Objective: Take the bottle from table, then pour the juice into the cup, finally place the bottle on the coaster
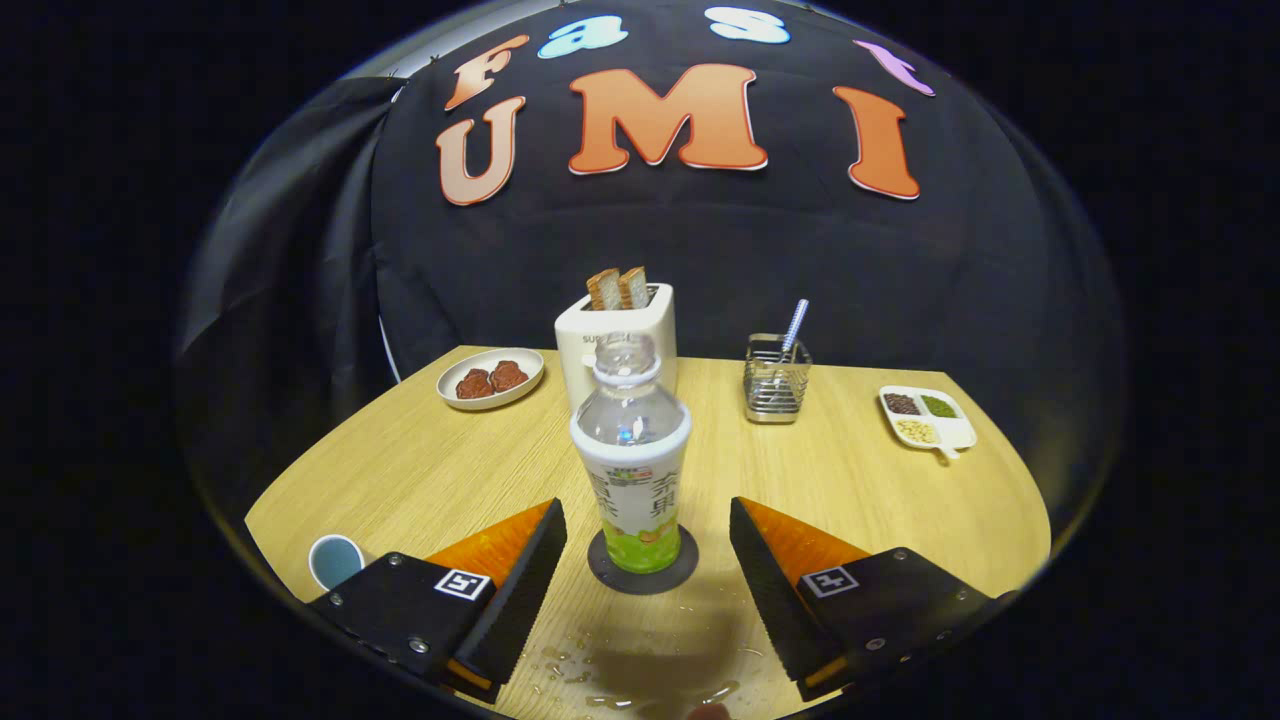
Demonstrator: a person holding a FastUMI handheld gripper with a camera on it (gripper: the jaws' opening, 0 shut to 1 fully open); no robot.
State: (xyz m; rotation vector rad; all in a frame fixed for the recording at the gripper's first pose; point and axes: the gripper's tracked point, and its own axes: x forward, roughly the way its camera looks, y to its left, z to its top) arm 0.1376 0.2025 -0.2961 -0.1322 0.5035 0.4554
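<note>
Gripper view: gripper [647, 540] wide open, holding nothing. Bottle [633, 465] upright on the coaster [642, 578], right between the fingertips, touching neither. Cup [335, 561] off beside the left finger. Toaster [614, 340] beyond.

Gripper [648, 560] held low and roughly level, pointing forward. Fingers [520, 580] spread wide apart, one to each side, a broad gap between the tips, nothing pressed between them. Inner pads face each other, both angled inward toward the tips. Both finger bases carry a square marker tag. Neither finger touches anything; grip is released.
</note>
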